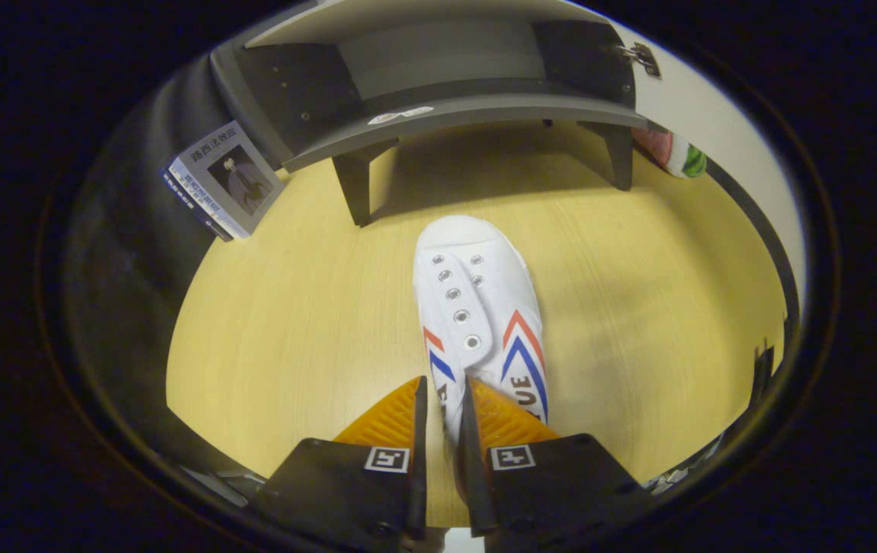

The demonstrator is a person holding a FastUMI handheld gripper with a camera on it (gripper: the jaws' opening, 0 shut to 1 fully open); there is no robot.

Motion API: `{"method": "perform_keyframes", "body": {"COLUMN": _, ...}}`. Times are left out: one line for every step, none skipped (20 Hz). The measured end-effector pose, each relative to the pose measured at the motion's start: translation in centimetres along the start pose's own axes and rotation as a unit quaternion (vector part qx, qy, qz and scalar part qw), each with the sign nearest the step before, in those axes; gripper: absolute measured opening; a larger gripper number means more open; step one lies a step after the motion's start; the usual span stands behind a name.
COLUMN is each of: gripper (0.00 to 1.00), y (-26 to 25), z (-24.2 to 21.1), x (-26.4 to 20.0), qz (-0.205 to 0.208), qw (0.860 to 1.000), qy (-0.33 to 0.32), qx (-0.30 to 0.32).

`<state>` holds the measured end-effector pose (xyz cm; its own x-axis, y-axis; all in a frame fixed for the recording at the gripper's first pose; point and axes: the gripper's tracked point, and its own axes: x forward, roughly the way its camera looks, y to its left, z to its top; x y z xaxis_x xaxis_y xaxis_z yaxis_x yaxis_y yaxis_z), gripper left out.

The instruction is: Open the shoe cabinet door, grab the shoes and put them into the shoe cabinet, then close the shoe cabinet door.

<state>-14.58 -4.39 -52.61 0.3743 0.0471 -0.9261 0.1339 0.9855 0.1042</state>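
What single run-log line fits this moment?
tool shut on white sneaker | shoe cabinet open ahead | sneaker on wooden table

pale wooden tabletop [292, 322], dark surround
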Motion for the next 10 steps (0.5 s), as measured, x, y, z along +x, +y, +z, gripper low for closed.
{"method": "perform_keyframes", "body": {"gripper": 0.24, "y": 0.1, "z": 0.2, "x": 0.2, "qz": 0.002, "qw": 1.000, "qy": -0.002, "qx": 0.000}}
{"method": "perform_keyframes", "body": {"gripper": 0.23, "y": 0.2, "z": 0.2, "x": 0.4, "qz": 0.003, "qw": 1.000, "qy": -0.002, "qx": 0.001}}
{"method": "perform_keyframes", "body": {"gripper": 0.23, "y": 0.2, "z": 0.5, "x": 0.6, "qz": 0.005, "qw": 1.000, "qy": -0.003, "qx": 0.001}}
{"method": "perform_keyframes", "body": {"gripper": 0.23, "y": 0.2, "z": 0.6, "x": 0.9, "qz": 0.007, "qw": 1.000, "qy": -0.003, "qx": -0.001}}
{"method": "perform_keyframes", "body": {"gripper": 0.23, "y": 0.1, "z": 0.8, "x": 1.2, "qz": 0.003, "qw": 1.000, "qy": -0.001, "qx": -0.002}}
{"method": "perform_keyframes", "body": {"gripper": 0.22, "y": -0.2, "z": 0.7, "x": 2.8, "qz": 0.002, "qw": 1.000, "qy": -0.009, "qx": -0.007}}
{"method": "perform_keyframes", "body": {"gripper": 0.15, "y": -0.6, "z": 0.8, "x": 2.5, "qz": 0.000, "qw": 1.000, "qy": -0.007, "qx": -0.015}}
{"method": "perform_keyframes", "body": {"gripper": 0.09, "y": -0.2, "z": 1.0, "x": 0.9, "qz": 0.000, "qw": 1.000, "qy": -0.011, "qx": -0.020}}
{"method": "perform_keyframes", "body": {"gripper": 0.08, "y": -0.2, "z": 1.2, "x": 0.9, "qz": -0.003, "qw": 1.000, "qy": -0.018, "qx": -0.024}}
{"method": "perform_keyframes", "body": {"gripper": 0.03, "y": 0.0, "z": 1.1, "x": 1.1, "qz": -0.004, "qw": 1.000, "qy": -0.019, "qx": -0.024}}
